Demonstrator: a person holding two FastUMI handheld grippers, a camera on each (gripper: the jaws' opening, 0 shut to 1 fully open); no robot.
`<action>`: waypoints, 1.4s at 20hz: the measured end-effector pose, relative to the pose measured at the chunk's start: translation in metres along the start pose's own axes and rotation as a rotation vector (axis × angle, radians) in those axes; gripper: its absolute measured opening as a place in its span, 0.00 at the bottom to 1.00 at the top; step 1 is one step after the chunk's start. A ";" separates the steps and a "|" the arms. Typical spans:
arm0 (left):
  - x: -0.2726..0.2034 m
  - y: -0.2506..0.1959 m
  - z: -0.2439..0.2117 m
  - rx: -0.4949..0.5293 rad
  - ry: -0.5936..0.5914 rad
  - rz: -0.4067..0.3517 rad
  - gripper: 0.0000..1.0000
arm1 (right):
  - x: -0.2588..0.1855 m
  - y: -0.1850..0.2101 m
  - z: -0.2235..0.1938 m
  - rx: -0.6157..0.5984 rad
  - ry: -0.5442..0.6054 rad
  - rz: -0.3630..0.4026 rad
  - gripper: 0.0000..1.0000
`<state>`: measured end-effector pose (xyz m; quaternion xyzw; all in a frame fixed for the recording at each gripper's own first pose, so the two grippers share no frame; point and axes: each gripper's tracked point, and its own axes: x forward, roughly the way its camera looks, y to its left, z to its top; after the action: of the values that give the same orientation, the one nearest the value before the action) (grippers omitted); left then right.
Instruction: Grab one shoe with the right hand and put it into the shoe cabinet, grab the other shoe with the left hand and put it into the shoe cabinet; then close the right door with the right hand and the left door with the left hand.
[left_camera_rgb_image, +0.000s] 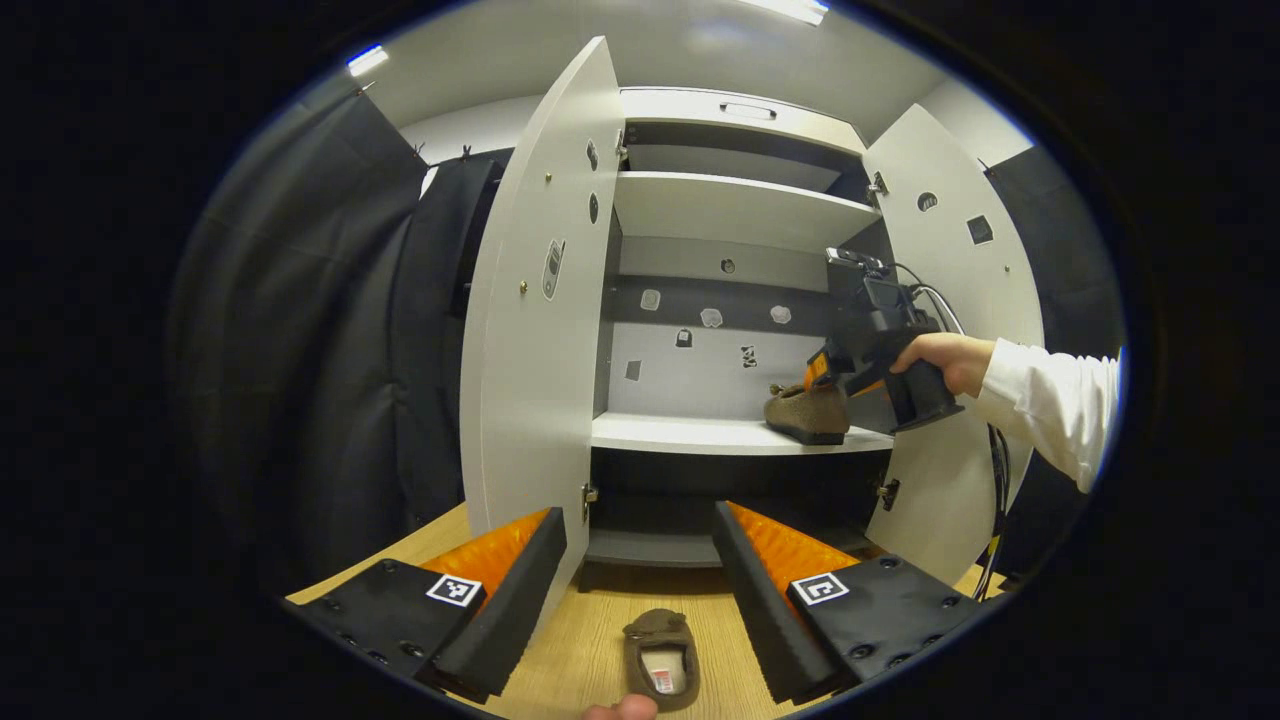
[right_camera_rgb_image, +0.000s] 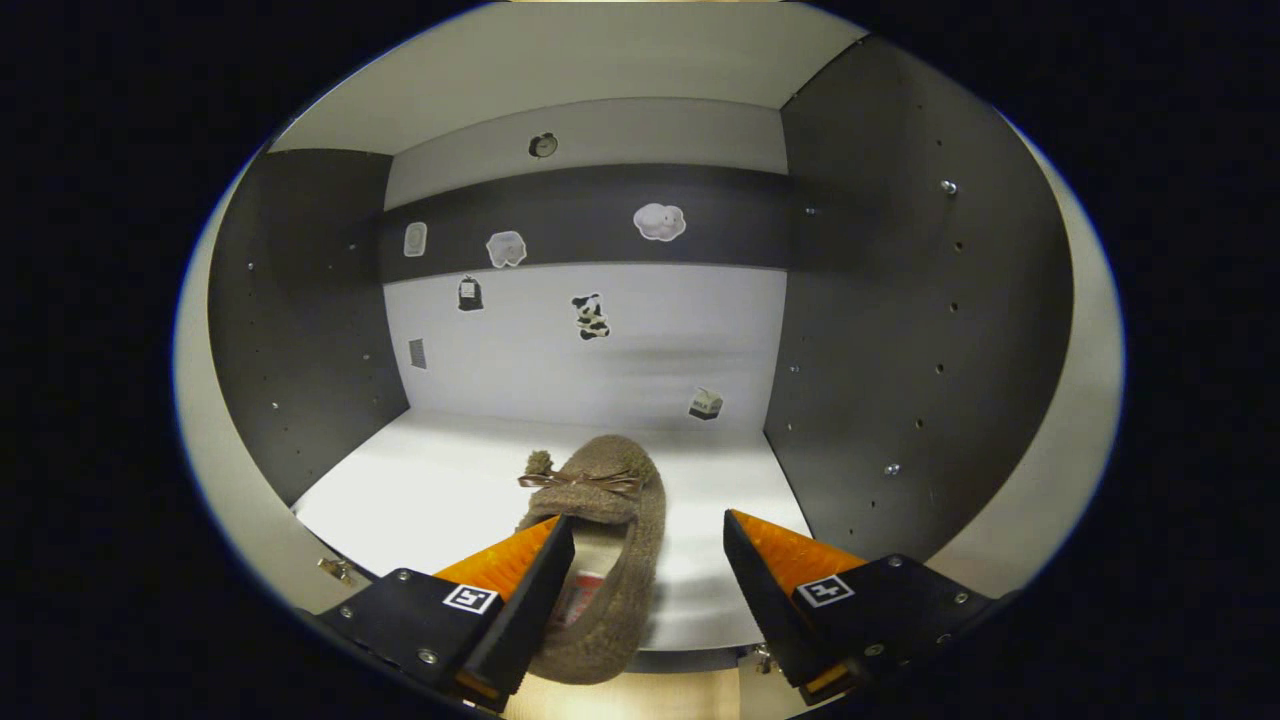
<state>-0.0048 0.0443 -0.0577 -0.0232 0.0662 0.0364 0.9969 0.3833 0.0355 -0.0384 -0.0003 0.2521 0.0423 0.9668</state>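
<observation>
The shoe cabinet (left_camera_rgb_image: 735, 210) is standing with both doors swung wide, the left door (left_camera_rgb_image: 540, 300) and right door (left_camera_rgb_image: 950, 300) flanking its shelves. On the middle shelf (right_camera_rgb_image: 440, 490) one brown shoe (right_camera_rgb_image: 600, 540) is lying near the front edge, toe inward. The right gripper (right_camera_rgb_image: 645, 545) is hovering there with fingers spread apart; its left finger is inside the shoe's opening. The other shoe (left_camera_rgb_image: 662, 655) is lying on the wooden floor (left_camera_rgb_image: 580, 640) before the cabinet, between the left gripper's (left_camera_rgb_image: 640, 545) parted fingers.
</observation>
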 end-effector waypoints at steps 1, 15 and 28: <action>-0.001 0.000 -0.001 -0.001 0.000 0.000 0.96 | -0.009 0.004 0.005 -0.008 -0.022 0.008 0.93; -0.010 -0.005 -0.055 -0.035 0.131 -0.054 0.99 | -0.177 0.033 -0.028 -0.052 -0.340 0.077 0.93; 0.016 0.006 -0.224 0.007 0.539 -0.108 0.97 | -0.269 -0.004 -0.125 0.026 -0.408 0.042 0.93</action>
<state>-0.0189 0.0394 -0.2816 -0.0322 0.3277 -0.0244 0.9439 0.0888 0.0067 -0.0167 0.0261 0.0514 0.0581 0.9966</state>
